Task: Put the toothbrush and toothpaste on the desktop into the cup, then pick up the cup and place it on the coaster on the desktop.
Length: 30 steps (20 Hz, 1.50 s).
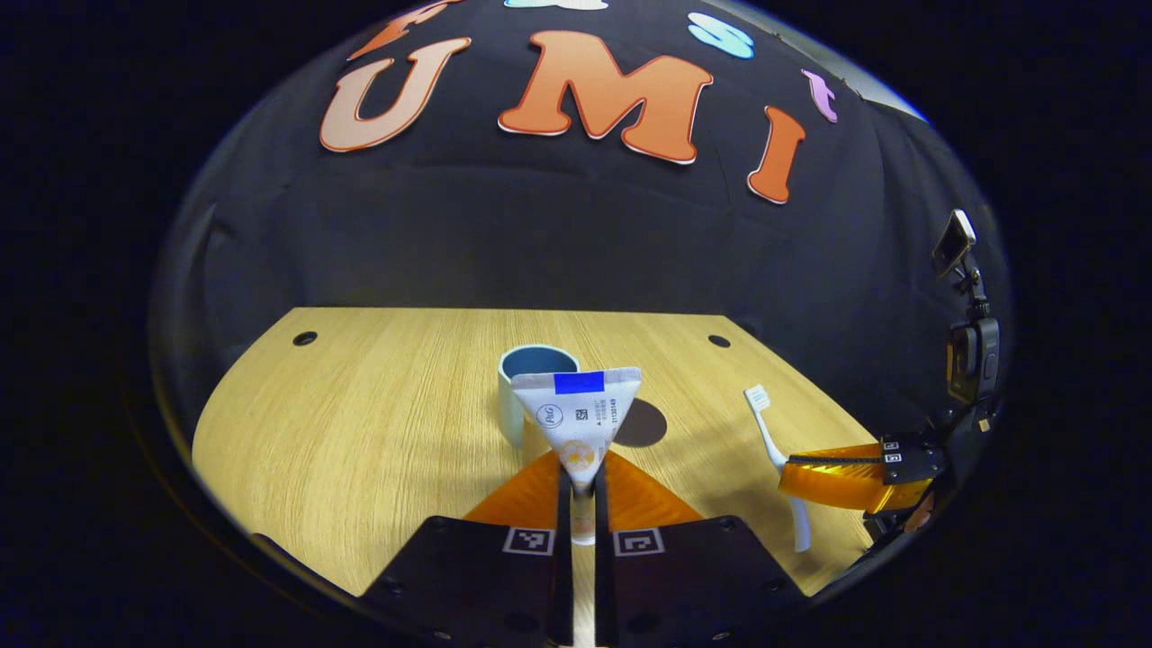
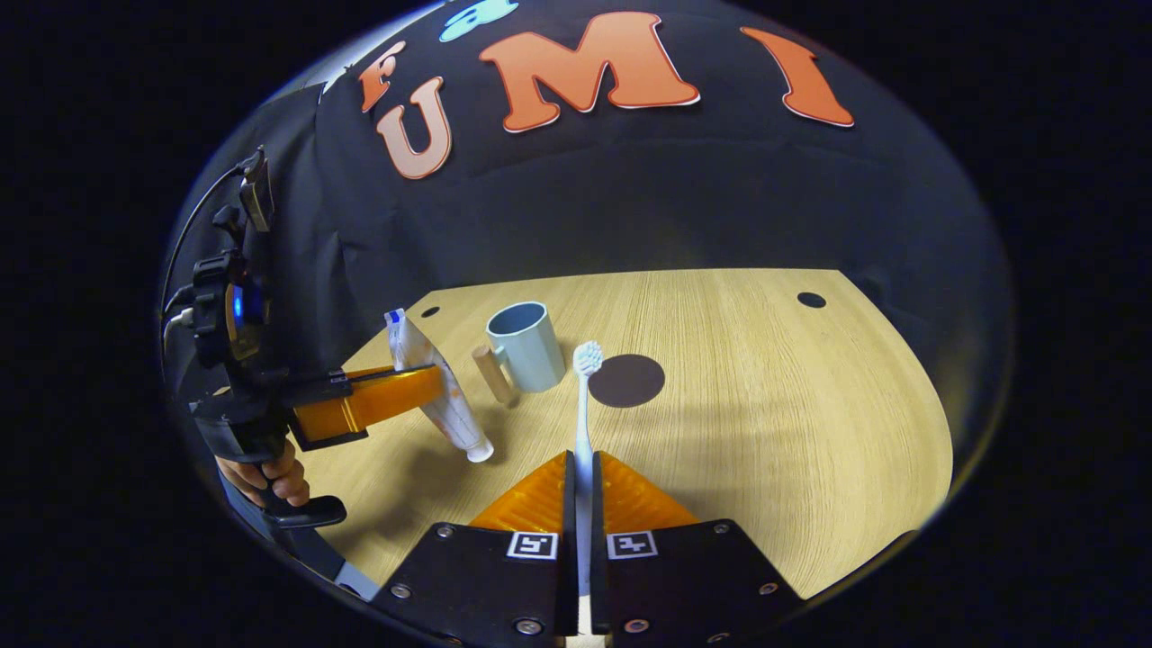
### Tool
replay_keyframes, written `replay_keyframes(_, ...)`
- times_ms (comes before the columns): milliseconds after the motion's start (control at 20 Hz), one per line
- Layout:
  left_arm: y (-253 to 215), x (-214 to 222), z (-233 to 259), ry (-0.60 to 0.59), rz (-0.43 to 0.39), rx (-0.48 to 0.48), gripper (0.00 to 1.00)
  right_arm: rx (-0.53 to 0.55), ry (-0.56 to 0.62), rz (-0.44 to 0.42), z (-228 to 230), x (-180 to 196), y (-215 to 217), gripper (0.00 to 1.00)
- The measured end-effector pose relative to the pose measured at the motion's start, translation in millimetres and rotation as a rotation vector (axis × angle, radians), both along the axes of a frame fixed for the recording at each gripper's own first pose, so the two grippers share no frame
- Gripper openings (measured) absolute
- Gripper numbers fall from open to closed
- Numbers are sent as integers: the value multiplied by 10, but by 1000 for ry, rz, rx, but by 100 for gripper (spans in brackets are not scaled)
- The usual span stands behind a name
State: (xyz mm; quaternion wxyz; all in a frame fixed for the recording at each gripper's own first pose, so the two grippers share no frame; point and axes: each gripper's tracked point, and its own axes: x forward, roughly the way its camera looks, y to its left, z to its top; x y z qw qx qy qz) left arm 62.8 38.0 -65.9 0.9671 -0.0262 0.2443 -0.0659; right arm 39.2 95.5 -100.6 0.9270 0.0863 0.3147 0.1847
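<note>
Left gripper (image 1: 577,490) clenched on white crimped toothpaste tube (image 1: 578,418), held above wooden desktop (image 1: 378,432); right gripper (image 2: 583,481) clenched on white toothbrush (image 2: 585,405). Pale blue cup (image 2: 526,344) beside dark round coaster (image 2: 626,380).

White toothpaste tube (image 1: 577,423) and white toothbrush (image 2: 584,409) are held raised near the blue cup (image 2: 526,345) and dark round coaster (image 2: 626,380).

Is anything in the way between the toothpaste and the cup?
Nothing visible. The left gripper holds the toothpaste lifted beside the cup; its open mouth looks free, only bare desk between them.
</note>
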Motion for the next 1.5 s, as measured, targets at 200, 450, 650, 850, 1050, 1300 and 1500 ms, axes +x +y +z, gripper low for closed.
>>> replay_keyframes(200, 25, 229, 296, -84, 4, -6, 9, 14, -56, -13, 154, 109, -24, 6)
replay_keyframes(450, 60, 572, 698, -175, 16, -32, 9, 33, -120, -31, 333, 300, -40, 6)
replay_keyframes(650, 128, 807, 879, -235, 35, -48, 9, 48, -158, -40, 436, 452, -53, 5)
replay_keyframes(850, 229, 1077, 927, -277, 59, -64, 9, 57, -172, -56, 473, 529, -104, 6)
replay_keyframes(1050, 318, 1306, 706, -254, 85, -83, 9, 80, -196, -67, 537, 629, -94, 5)
replay_keyframes(1300, 429, 1448, 254, -188, 119, -104, 10, 92, -225, -71, 542, 794, -21, 5)
replay_keyframes(1500, 506, 1469, 53, -158, 129, -114, 10, 129, -243, -77, 585, 933, 76, 5)
